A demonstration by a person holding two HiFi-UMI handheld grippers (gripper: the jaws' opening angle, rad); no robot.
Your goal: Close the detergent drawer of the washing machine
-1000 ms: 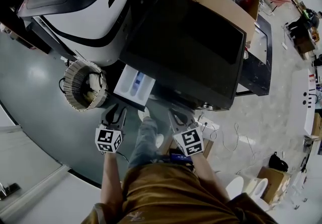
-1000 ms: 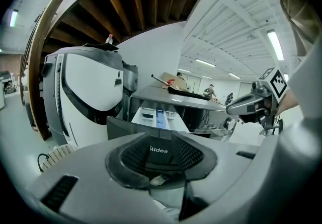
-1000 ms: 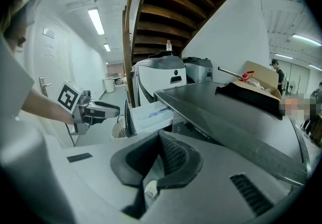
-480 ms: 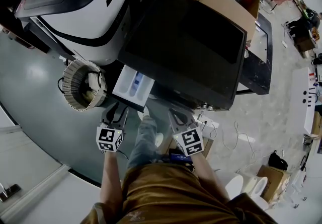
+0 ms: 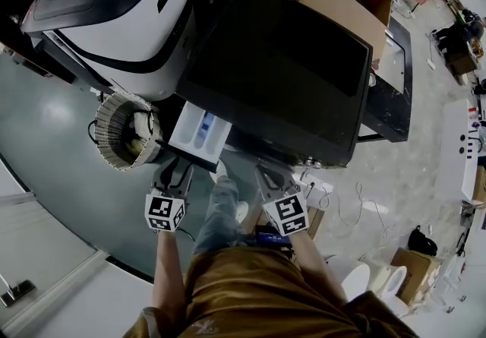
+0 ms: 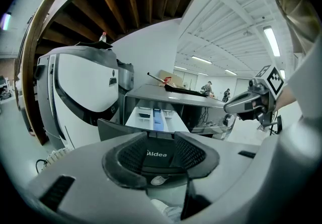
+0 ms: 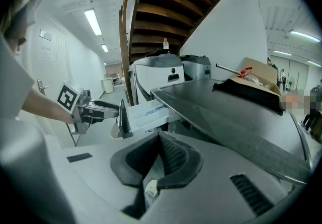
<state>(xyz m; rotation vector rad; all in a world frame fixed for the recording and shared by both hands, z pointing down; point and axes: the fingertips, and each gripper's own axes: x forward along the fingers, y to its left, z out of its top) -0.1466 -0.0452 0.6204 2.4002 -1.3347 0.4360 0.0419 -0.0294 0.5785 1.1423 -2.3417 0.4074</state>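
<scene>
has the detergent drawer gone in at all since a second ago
No: the detergent drawer sticks out as far from the washing machine front as before.

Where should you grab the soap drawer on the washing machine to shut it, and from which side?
Take the detergent drawer by its dark front panel, coming straight from the front. It sticks out of the washing machine toward the person, and that flat panel caps its end, so a push there should slide it in. The left gripper, jaws open, faces it.
</scene>
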